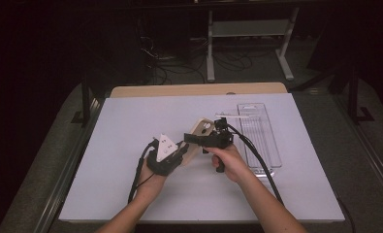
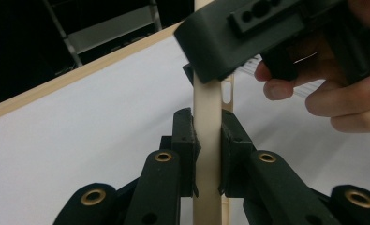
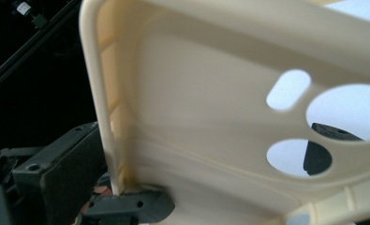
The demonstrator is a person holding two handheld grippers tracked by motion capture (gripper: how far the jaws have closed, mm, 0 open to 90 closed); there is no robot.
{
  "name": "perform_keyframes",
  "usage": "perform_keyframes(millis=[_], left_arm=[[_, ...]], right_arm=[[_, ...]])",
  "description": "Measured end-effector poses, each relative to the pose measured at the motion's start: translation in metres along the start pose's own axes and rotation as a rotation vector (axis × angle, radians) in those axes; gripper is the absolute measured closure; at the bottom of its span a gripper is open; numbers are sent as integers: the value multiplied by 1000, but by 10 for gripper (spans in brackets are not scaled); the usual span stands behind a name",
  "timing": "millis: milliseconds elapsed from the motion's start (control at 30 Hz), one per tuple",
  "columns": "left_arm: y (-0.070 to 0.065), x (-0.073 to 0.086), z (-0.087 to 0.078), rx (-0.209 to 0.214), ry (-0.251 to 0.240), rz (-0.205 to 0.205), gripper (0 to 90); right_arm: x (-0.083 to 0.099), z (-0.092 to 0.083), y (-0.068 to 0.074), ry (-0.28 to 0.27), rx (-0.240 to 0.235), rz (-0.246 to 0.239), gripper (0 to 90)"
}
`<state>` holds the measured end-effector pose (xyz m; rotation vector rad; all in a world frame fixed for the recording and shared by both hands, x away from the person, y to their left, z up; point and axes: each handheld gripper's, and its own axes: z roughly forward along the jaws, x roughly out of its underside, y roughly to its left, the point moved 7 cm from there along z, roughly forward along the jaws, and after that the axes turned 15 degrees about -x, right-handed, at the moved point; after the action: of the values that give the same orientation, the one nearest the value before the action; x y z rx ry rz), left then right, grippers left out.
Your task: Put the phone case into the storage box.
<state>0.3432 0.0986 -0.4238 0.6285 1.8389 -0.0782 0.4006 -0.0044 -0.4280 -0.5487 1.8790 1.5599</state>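
Observation:
A cream phone case [image 1: 202,127] with camera cut-outs is held up over the middle of the white table. My left gripper [image 1: 182,150] is shut on it. In the left gripper view its pads [image 2: 185,136] press both sides of the case [image 2: 207,93], which is seen edge-on. My right gripper [image 1: 199,138] reaches in from the right, its jaws straddling the case's upper end. In the right gripper view the inside of the case [image 3: 210,93] is very close, and a dark jaw shows through the cut-outs. Whether the right jaws press on the case is unclear.
A clear plastic tray [image 1: 259,136] lies on the table to the right of the hands. The white table cover [image 1: 131,116] ends at a wooden edge [image 1: 199,90] at the back. A metal stand [image 1: 247,29] and cables are on the dark floor beyond.

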Motion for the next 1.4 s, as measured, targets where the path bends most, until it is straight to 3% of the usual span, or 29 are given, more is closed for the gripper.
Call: perform_keyframes(millis=[700, 933, 1167, 1233, 1400], left_arm=[[-1, 2, 1, 15, 11, 1, 785], [-2, 3, 1, 29, 19, 15, 712], [0, 1, 0, 41, 19, -20, 518], [3, 1, -1, 63, 37, -2, 445], [7, 3, -2, 119, 69, -27, 323]], right_arm=[[1, -1, -1, -8, 18, 11, 57], [1, -1, -2, -5, 28, 4, 66], [0, -3, -2, -10, 29, -2, 70], [0, -3, -2, -10, 35, -1, 71], [-1, -5, -3, -16, 38, -6, 72]])
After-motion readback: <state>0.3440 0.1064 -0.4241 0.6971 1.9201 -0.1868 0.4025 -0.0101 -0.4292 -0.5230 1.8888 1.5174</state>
